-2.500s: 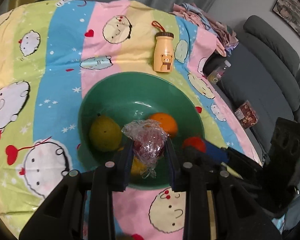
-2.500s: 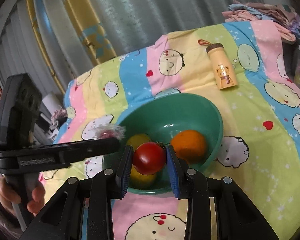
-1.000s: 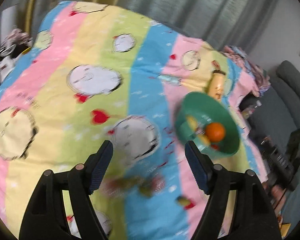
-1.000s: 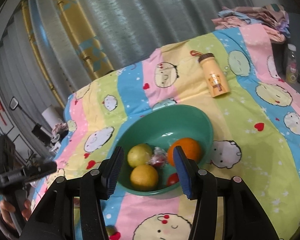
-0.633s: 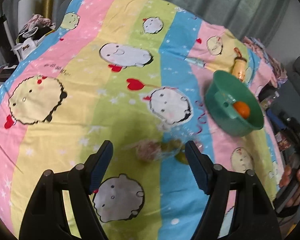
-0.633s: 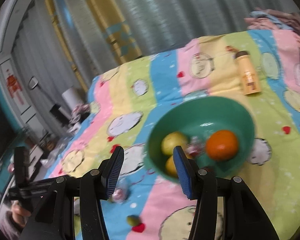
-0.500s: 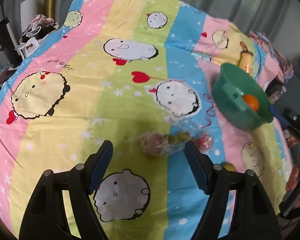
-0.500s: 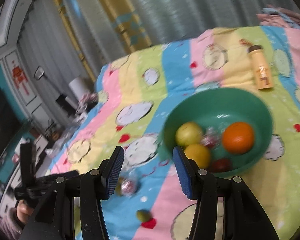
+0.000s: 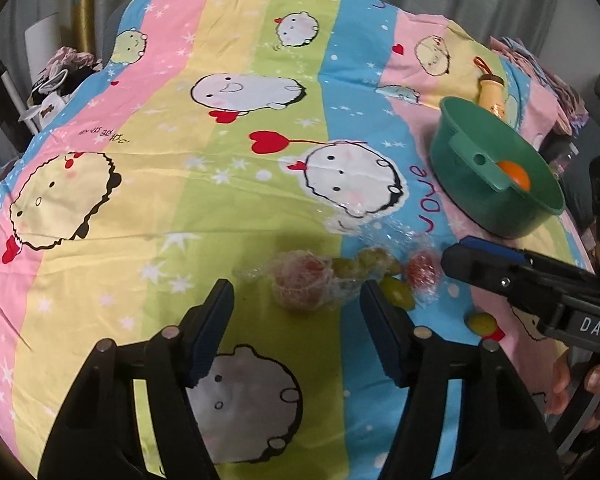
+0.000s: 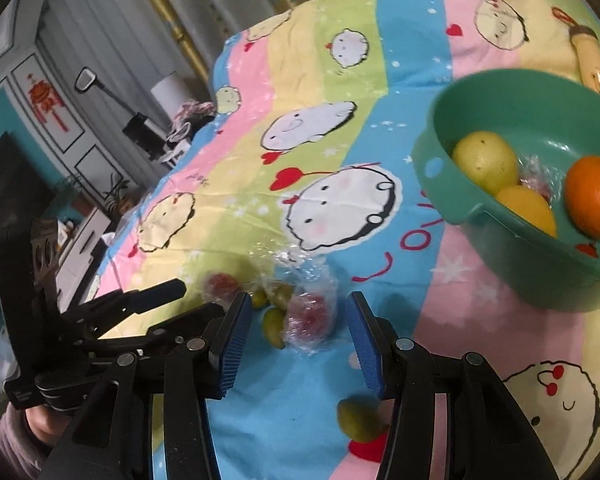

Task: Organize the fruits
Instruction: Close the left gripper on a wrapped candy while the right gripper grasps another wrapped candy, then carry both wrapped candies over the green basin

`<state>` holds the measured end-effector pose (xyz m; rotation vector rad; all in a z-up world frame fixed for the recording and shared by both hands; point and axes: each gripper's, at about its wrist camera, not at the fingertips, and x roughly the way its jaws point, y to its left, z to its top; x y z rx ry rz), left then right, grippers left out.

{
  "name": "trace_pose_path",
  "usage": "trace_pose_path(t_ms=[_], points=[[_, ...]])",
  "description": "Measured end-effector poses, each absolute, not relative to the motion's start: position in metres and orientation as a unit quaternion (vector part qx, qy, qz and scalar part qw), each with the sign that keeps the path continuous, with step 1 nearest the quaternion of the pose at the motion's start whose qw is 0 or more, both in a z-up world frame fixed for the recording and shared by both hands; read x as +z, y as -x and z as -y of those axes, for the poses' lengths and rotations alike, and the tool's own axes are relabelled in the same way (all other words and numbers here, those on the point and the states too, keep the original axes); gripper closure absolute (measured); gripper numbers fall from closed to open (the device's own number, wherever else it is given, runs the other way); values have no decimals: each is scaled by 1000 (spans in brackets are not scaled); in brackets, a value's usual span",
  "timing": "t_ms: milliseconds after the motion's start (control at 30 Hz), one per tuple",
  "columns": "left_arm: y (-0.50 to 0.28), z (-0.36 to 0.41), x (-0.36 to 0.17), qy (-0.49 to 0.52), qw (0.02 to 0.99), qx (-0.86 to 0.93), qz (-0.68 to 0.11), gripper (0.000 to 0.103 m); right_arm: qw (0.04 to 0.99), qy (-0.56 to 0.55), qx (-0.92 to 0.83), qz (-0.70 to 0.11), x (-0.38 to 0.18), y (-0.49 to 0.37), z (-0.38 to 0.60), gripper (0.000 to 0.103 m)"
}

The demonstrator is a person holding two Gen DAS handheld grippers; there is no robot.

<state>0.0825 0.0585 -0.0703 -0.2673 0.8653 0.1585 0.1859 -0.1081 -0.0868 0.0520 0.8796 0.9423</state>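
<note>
On the striped cartoon bedsheet lie two red fruits in clear wrap and several small green fruits (image 9: 398, 294). My left gripper (image 9: 298, 320) is low over the sheet. Its jaws are closing, with one wrapped red fruit (image 9: 300, 284) just ahead of the pads and untouched. My right gripper (image 10: 300, 336) is open around the other wrapped red fruit (image 10: 310, 316), with gaps on both sides. A lone small green fruit (image 10: 358, 420) lies nearer. The green bowl (image 10: 432, 168) holds an orange (image 10: 596, 200), a pale pear-like fruit (image 10: 486, 162), a yellow fruit (image 10: 528, 208) and a wrapped one.
A yellow bear bottle (image 9: 490, 88) lies beyond the bowl (image 9: 480, 208). Folded clothes (image 9: 540, 64) sit at the bed's far right corner, with a grey sofa beside it. Cabinets and clutter stand off the bed's left side. A hand (image 9: 596, 384) grips the right tool.
Both grippers left the bowl, where the wrapped fruit and the tomato now lie. They swung over to the loose fruits on the sheet and sank. The left jaws have narrowed.
</note>
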Motion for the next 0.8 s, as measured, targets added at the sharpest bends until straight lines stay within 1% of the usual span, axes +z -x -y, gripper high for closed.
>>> trace_pose_path(t_ms=[100,167,233,367,467,633,800], points=[[-87,-60,-77,127,892,82,-426,49,792,-33,441,-421,-93,-190,108,51],[-90,-60,-79,127,891,84,-428,50,788,-33,443,-426,-96,-191,105,51],[-90,-58,-79,122,894,86,-423,54,787,-29,444,-428,-98,-191,101,51],[-91,-58,-80,130,895,69,-421,67,784,-17,448,-430,-104,-193,92,56],[-90,-60,-82,139,894,60,-422,70,778,-21,451,-437,-110,-195,91,62],[-87,-68,-83,172,891,52,-418,71,778,-27,452,-435,-110,-197,94,71],[-80,-77,-80,185,889,60,-414,71,782,-29,453,-428,-106,-197,97,72]])
